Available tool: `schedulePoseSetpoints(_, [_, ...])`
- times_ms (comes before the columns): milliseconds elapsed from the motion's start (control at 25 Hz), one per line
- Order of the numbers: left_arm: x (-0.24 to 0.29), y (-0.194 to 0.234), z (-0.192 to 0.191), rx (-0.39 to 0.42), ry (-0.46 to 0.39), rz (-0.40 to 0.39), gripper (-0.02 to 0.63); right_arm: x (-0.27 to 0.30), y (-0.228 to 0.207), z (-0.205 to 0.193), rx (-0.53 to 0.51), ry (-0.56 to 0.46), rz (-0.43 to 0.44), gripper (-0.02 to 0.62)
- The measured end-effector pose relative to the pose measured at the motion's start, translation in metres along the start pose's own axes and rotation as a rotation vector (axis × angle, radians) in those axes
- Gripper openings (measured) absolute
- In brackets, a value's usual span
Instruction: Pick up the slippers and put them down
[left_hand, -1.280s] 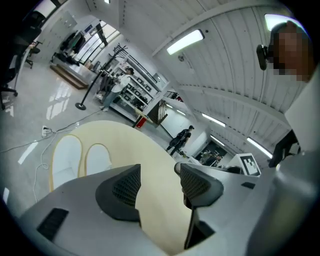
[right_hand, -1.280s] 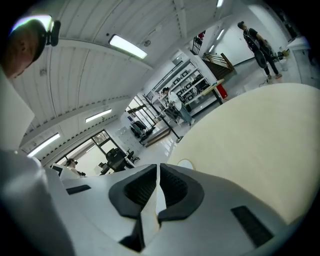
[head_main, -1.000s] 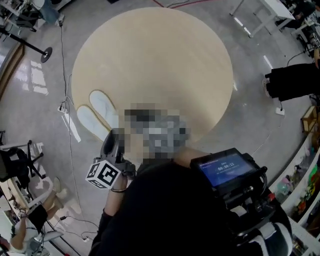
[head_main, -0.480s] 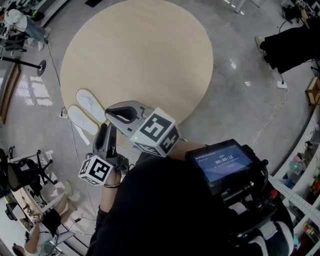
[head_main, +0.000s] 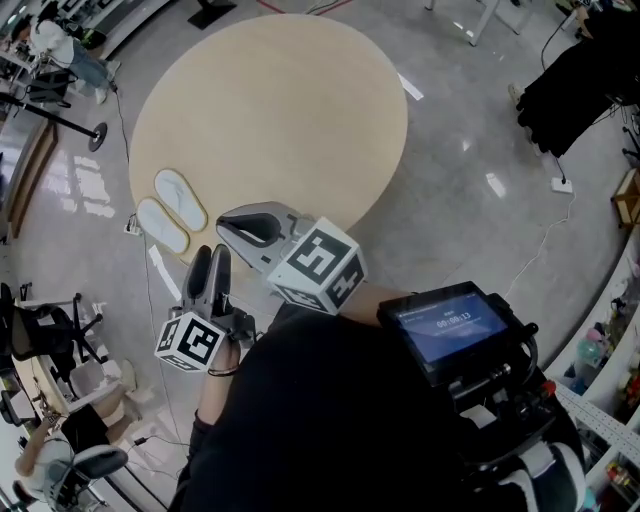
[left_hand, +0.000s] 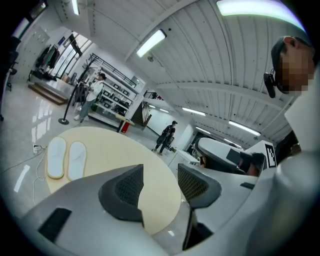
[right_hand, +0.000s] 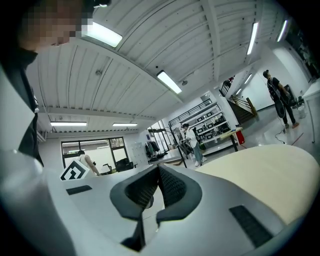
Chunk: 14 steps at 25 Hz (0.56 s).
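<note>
Watching through the head view, I see the left gripper held low in front of me, its marker cube close to my wrist. In its own view the left gripper has its jaws standing wide apart – they have just been easing in a touch – and only the round tan surface and the grey floor show in the gap. It grips nothing.

The right gripper sits just to the right of the left one, lying across above its tips, with its own marker cube behind it. In its view the right gripper has its ribbed pads pressed flat together with nothing caught between them. The tan surface spreads off to the right of those jaws.

The pair of slippers lies side by side, soles down, at the near edge of the round tan surface – ahead of the left gripper's tips and off to their left, clear of both tools. From the left gripper's camera the slippers sit beyond and to the left of its left jaw, touching or nearly touching each other. A small screen glows on the harness by my chest, behind the right gripper.
</note>
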<state>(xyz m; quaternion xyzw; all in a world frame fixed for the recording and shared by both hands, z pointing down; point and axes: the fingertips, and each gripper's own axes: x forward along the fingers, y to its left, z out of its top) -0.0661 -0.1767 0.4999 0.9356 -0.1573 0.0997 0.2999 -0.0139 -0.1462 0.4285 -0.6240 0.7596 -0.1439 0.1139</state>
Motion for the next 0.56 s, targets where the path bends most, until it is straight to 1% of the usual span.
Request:
schedulePoseSetpoints(80, [-0.011, -0.005, 0.006, 0.036, -0.03, 0.002, 0.232, -0.001, 0.01, 0.001, -0.016, -0.005, 0.01, 0.015])
schedulePoseSetpoints(200, [-0.02, -0.04, 0.017, 0.085, -0.061, -0.002, 0.23, -0.02, 0.018, 0.021, -0.03, -0.007, 0.027, 0.015])
schedulePoseSetpoints(280, [-0.013, -0.06, 0.03, 0.094, -0.071, 0.01, 0.23, -0.023, 0.011, 0.038, -0.018, 0.022, 0.052, 0.015])
schedulePoseSetpoints(320, [-0.008, -0.072, 0.029, 0.101, -0.068, 0.011, 0.23, -0.031, 0.005, 0.041, -0.004, 0.038, 0.057, 0.015])
schedulePoseSetpoints(400, [-0.01, -0.111, 0.003, 0.124, -0.027, -0.014, 0.229, -0.075, 0.003, 0.032, 0.037, 0.051, 0.025, 0.015])
schedulePoseSetpoints(480, [-0.03, -0.152, -0.03, 0.141, 0.028, -0.056, 0.23, -0.129, 0.018, 0.018, 0.084, 0.051, -0.035, 0.015])
schedulePoseSetpoints(560, [-0.054, -0.188, -0.055, 0.149, 0.073, -0.095, 0.229, -0.177, 0.039, 0.009, 0.122, 0.053, -0.09, 0.015])
